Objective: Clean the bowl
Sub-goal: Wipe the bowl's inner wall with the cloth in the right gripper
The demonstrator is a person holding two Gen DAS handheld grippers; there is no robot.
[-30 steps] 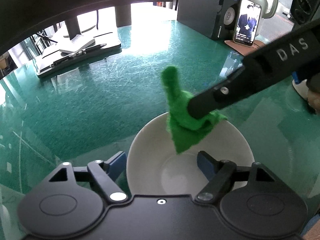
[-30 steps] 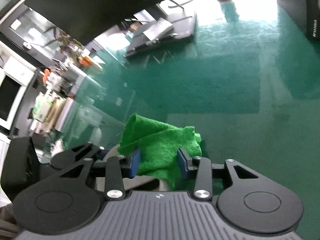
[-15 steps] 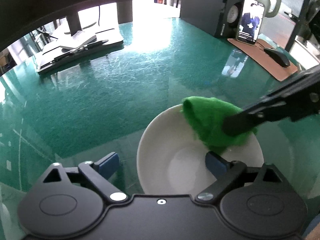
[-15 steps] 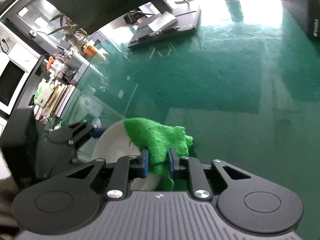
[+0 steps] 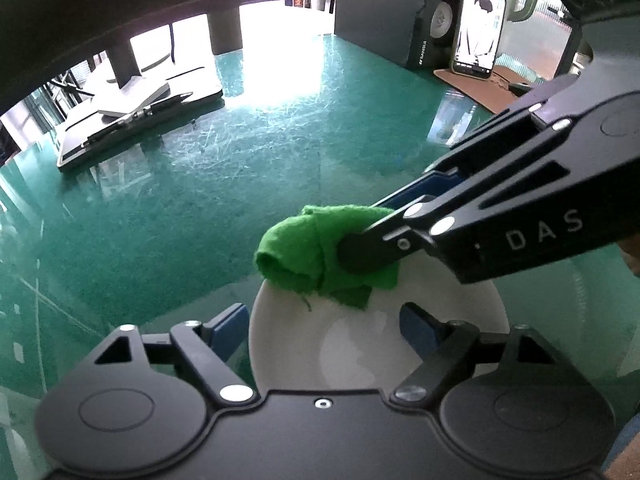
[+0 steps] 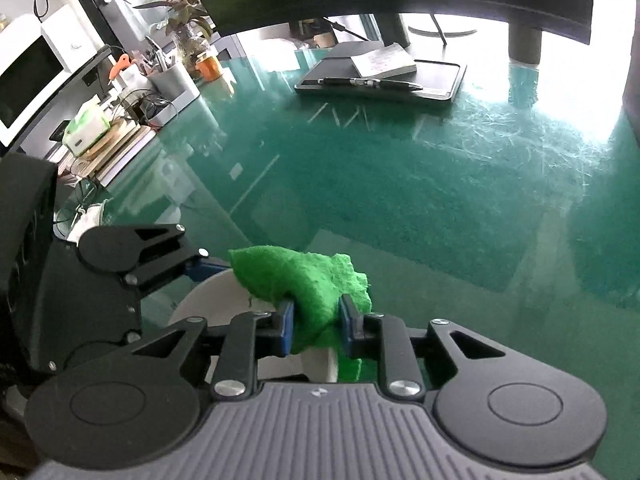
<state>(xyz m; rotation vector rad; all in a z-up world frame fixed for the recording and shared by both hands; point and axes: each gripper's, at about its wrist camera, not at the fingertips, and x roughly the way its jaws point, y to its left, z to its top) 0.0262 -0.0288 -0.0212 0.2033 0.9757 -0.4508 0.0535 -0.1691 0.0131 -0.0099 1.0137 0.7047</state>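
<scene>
A glossy, scratched green glass tabletop [image 5: 168, 208] fills both views, bright with window glare at its far edge. The right wrist view alone shows the cluttered shelf on the left: a white microwave [image 6: 24, 76], a grey pot of utensils [image 6: 172, 76] and a potted plant [image 6: 180, 8]. The left wrist view alone shows, on the far right, a black speaker [image 5: 400, 12] and an upright phone [image 5: 478, 32] with its screen lit. A black tray with a notebook and pen [image 6: 384, 76] lies far across the table in both.

The left gripper [image 5: 324, 320] straddles the near left rim of the round white bowl [image 5: 360, 352], one blue pad outside and one inside; its jaws are closing, and whether the pads touch the rim I cannot tell. The bowl sits on the table just below this gripper, plain and glossy inside. The right gripper [image 6: 316, 320] reaches in from the right, pinching the crumpled green cloth [image 5: 316, 252] between its blue pads, jaws narrow and easing open slightly. The cloth rests on the bowl's far rim, hiding that part.
</scene>
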